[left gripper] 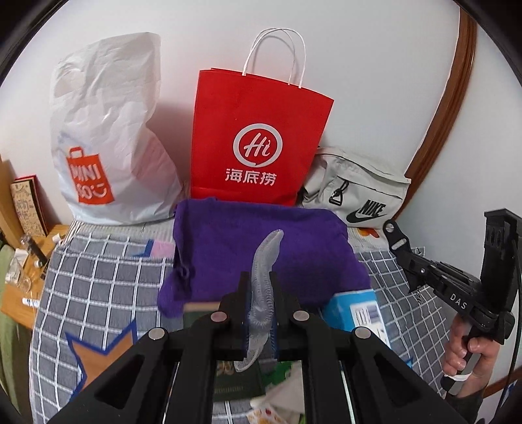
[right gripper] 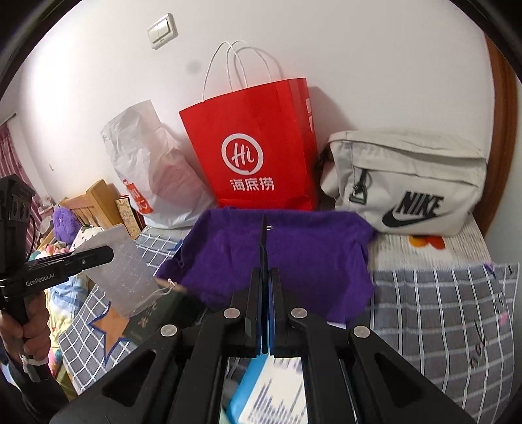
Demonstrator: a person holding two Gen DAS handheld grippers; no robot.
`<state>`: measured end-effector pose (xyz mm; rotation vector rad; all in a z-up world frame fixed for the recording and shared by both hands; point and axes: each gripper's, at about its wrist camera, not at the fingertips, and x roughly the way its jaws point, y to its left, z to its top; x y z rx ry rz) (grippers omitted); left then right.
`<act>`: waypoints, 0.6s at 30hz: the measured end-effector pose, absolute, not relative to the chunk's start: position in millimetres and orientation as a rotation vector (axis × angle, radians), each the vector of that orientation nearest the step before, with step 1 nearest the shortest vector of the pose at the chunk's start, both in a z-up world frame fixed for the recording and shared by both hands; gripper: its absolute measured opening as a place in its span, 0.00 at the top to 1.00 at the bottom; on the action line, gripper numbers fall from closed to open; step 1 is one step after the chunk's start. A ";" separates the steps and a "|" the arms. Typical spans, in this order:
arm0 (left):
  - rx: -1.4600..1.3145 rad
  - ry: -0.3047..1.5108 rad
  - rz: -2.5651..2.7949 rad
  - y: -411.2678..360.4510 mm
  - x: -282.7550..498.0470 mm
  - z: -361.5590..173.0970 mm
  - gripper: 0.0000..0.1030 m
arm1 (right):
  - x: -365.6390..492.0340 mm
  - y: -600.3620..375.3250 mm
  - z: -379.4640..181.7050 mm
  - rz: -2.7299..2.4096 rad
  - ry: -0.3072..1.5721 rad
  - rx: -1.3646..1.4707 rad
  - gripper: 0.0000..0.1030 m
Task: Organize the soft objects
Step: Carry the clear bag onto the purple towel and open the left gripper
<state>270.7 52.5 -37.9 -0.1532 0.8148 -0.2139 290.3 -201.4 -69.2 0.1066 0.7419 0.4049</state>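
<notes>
A see-through mesh pouch with a drawstring (right gripper: 125, 277) hangs pinched in the air; a fuzzy purple cloth (left gripper: 261, 257) lies crumpled on the bed's far edge.

Counts: one red paper bag (left gripper: 257, 146), one white plastic shopping bag (left gripper: 111, 130), one grey Nike pouch (right gripper: 407, 182), so three bags along the wall. One purple cloth (right gripper: 280, 257). One sheer mesh pouch (right gripper: 122, 270). One light blue box (left gripper: 354, 308). One dark green book (left gripper: 235, 381), maybe a second under it, too blurred to tell. One checked bedspread (right gripper: 440, 310). One wall switch plate (right gripper: 162, 31). Two handheld grippers, left (left gripper: 261, 293) and right (right gripper: 265, 257).
</notes>
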 end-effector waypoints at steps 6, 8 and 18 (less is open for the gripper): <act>-0.174 0.865 -0.240 47.6 311.9 -55.6 0.91 | 331.2 -199.9 -82.5 0.400 0.773 0.084 0.97; -0.181 0.879 -0.248 45.8 323.3 -60.9 0.91 | 345.7 -201.4 -90.9 0.394 0.792 0.073 0.97; -0.170 0.933 -0.247 42.6 392.9 -86.2 0.91 | 412.9 -208.1 -136.1 0.381 0.923 0.045 0.97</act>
